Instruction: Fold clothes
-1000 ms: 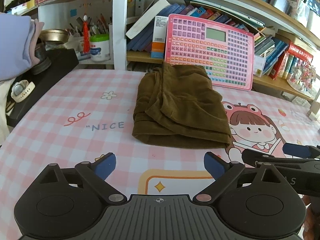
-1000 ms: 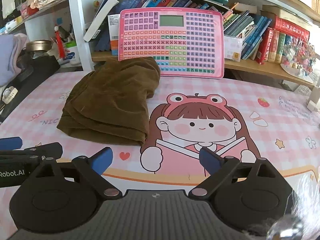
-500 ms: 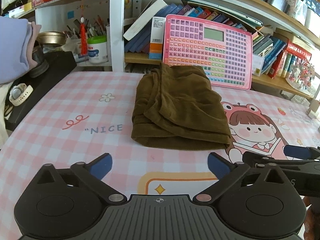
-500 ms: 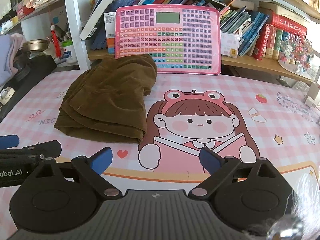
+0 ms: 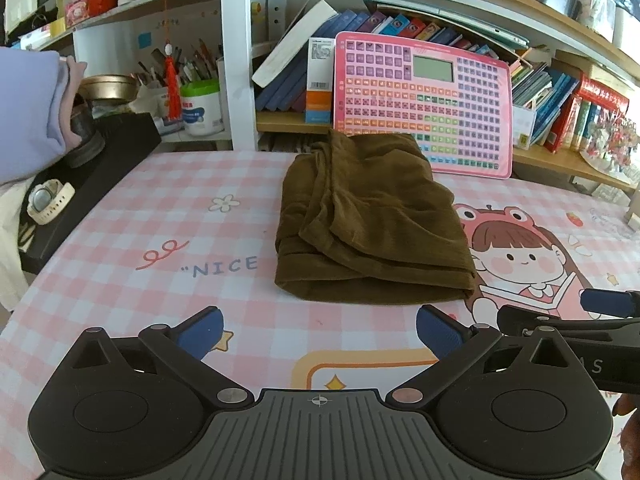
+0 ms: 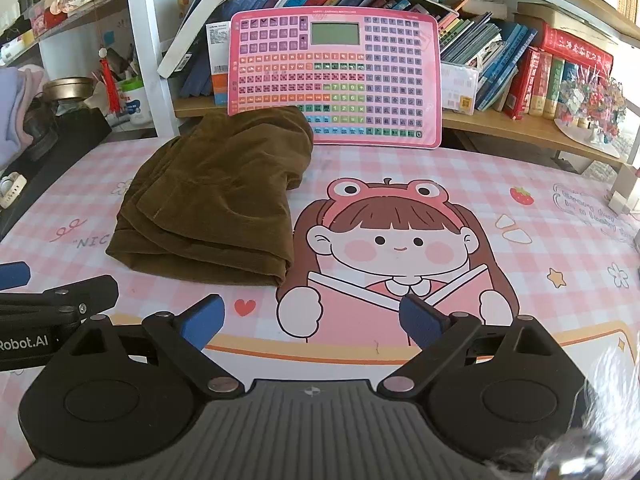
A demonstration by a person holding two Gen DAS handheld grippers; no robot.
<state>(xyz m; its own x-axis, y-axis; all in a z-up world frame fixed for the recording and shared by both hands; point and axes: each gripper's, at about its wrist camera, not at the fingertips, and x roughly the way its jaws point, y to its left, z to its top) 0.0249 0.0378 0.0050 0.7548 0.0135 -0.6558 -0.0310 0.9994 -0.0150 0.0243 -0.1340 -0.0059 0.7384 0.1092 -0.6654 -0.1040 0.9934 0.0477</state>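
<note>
Item: brown garment [image 5: 372, 220], folded into a rough bundle, lying on the pink checked table mat [image 5: 160, 216], its far end just before the pink keyboard board [image 5: 424, 104] that leans on the bookshelf [image 6: 520, 128].
Your left gripper [image 5: 318, 330]: jaws spread wide, holding nothing, near the garment's front edge.
Your right gripper [image 6: 312, 318]: likewise wide and empty, over the cartoon girl print [image 6: 396, 248], beside the garment.
</note>
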